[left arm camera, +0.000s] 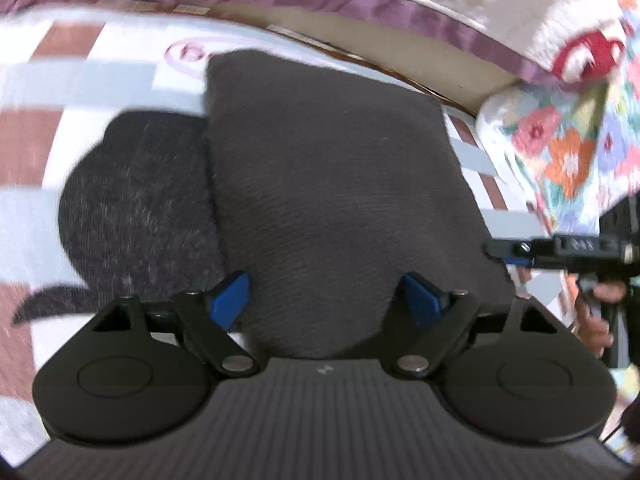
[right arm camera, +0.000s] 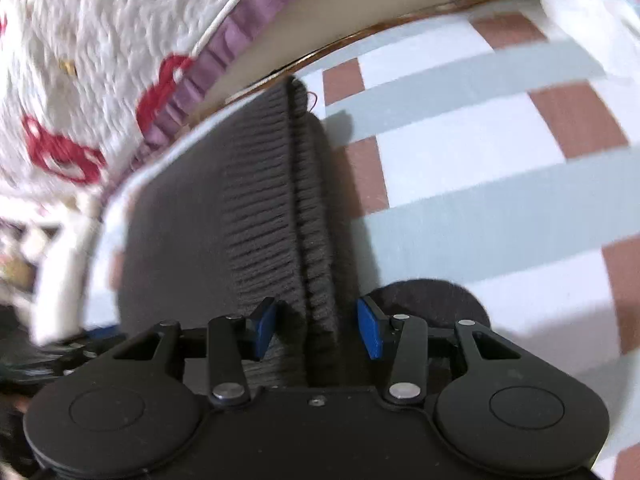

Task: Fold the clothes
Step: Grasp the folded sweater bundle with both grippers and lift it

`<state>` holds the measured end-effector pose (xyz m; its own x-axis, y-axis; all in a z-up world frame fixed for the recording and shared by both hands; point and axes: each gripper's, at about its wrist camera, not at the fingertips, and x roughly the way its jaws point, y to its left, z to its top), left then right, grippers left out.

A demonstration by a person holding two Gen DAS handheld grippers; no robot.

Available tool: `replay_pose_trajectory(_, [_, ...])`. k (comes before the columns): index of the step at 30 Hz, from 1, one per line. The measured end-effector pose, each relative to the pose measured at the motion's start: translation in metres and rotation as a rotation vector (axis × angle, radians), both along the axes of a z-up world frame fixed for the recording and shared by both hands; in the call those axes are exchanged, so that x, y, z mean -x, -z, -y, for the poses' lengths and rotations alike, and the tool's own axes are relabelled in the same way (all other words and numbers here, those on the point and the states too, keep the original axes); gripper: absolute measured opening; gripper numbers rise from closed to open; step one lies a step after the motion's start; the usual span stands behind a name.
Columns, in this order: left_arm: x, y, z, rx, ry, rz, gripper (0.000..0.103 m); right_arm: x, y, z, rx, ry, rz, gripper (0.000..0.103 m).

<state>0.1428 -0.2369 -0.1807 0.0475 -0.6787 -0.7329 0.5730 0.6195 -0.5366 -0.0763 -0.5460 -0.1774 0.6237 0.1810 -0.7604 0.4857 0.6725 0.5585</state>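
Both hand-held grippers, left (left arm camera: 326, 300) and right (right arm camera: 316, 328), are spread over the soft, limp grey knit sweater (left arm camera: 332, 184); its thick ribbed hem (right arm camera: 304, 208) is best pinched.

I am working in a home bedroom: a checked bedsheet (right arm camera: 460, 168) covers the mattress, a quilted bedspread (right arm camera: 100, 32) with purple trim beside it, and a floral quilt (left arm camera: 560, 148).
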Motion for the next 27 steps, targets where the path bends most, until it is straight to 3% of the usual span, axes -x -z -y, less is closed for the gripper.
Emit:
replay_pose_trajectory(5, [-0.009, 0.021, -0.007, 0.047, -0.066, -0.131, 0.089, 0.015, 0.013, 0.006, -0.081, 0.037, 0.038, 0.06])
replay_pose_trajectory(9, [-0.008, 0.025, -0.007, 0.085, -0.085, -0.149, 0.088, 0.017, 0.03, 0.011, -0.141, 0.057, 0.047, 0.065])
replay_pose_trajectory(11, [-0.007, 0.026, -0.008, 0.109, -0.086, -0.151, 0.08, 0.017, 0.039, 0.014, -0.207, 0.056, 0.07, 0.067])
replay_pose_trajectory(13, [-0.006, 0.025, -0.008, 0.116, -0.1, -0.131, 0.065, 0.016, 0.043, 0.016, -0.236, 0.054, 0.105, 0.067])
replay_pose_trajectory(14, [-0.005, 0.023, -0.009, 0.105, -0.121, -0.111, 0.056, 0.014, 0.042, 0.014, -0.229, 0.051, 0.116, 0.063])
replay_pose_trajectory(15, [-0.003, 0.019, -0.009, 0.079, -0.133, -0.076, 0.053, 0.012, 0.038, 0.008, -0.184, 0.03, 0.128, 0.038])
replay_pose_trajectory(18, [0.007, 0.004, -0.002, 0.011, -0.126, 0.043, 0.046, 0.003, 0.006, -0.021, -0.039, -0.08, 0.185, 0.028])
replay_pose_trajectory(23, [0.015, -0.018, 0.008, -0.007, -0.109, 0.153, 0.041, -0.006, -0.046, -0.048, 0.088, -0.181, 0.198, 0.026])
replay_pose_trajectory(25, [0.011, -0.018, 0.007, 0.009, -0.111, 0.127, 0.041, -0.01, -0.046, -0.049, 0.13, -0.205, 0.151, 0.025])
replay_pose_trajectory(27, [0.001, -0.008, -0.005, 0.06, -0.148, 0.002, 0.043, -0.014, -0.037, -0.047, 0.163, -0.206, 0.096, 0.026])
